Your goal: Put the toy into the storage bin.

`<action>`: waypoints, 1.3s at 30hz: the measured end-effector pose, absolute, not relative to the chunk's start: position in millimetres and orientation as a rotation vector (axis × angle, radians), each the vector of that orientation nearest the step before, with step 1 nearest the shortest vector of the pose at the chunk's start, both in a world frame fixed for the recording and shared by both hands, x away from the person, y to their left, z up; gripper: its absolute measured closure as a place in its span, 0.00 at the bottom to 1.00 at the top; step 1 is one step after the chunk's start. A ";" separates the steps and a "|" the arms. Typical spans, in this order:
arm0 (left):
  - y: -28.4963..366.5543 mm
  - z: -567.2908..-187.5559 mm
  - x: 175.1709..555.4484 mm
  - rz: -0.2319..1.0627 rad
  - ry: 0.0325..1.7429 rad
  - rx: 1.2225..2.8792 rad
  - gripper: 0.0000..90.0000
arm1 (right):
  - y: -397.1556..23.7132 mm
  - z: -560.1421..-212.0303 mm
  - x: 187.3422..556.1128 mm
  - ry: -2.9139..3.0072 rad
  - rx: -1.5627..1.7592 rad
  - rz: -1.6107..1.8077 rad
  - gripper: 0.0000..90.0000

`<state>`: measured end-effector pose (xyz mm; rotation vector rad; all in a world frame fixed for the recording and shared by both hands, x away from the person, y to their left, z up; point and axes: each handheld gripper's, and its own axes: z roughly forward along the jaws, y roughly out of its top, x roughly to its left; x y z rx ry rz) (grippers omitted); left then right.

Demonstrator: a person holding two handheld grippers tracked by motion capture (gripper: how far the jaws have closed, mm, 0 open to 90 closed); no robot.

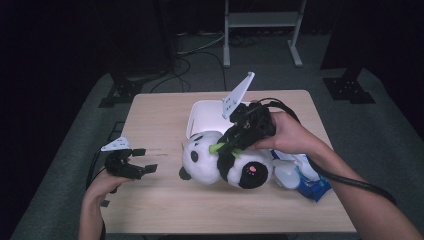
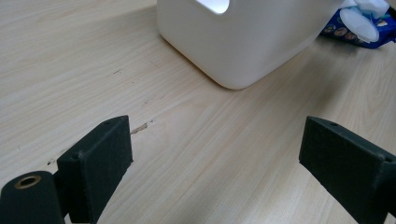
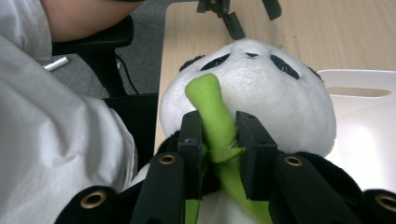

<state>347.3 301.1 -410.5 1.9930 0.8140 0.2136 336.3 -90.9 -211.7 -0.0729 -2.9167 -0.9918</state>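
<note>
High view shows the right tool (image 1: pixel 231 145) held over the middle of the table (image 1: pixel 165 210), its jaws closed on the green bamboo stalk (image 1: pixel 218 148) sewn to the front of a plush panda (image 1: pixel 220 162). That panda lies on its back near the table's centre, its head toward the left edge, just in front of a white plastic bin (image 1: pixel 205 112) that stands toward the far edge. From the right gripper view, the two black jaws pinch the bamboo stalk (image 3: pixel 215 116) from both sides, below the panda's (image 3: pixel 280 102) white face, with the bin's (image 3: pixel 369 140) rim at the right. A blue pack of wet wipes (image 1: pixel 305 177) lies just beside the panda, toward the right edge. The left tool (image 1: pixel 142 160) sits low near the left edge, well apart from the toy; in the left gripper view its jaws stand wide apart with nothing but bare table (image 2: pixel 210 158) between them, the bin (image 2: pixel 243 42) farther off.
</note>
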 end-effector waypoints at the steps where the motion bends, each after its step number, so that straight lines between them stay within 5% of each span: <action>1: 301.2 -410.5 347.2 0.213 0.814 1.992 0.09 | -91.4 -208.8 338.2 -2.921 -0.074 -0.994 0.80; 39: 315.3 -416.0 348.0 0.210 0.855 1.966 0.09 | -95.1 -167.5 395.8 -2.954 -0.135 -1.020 0.81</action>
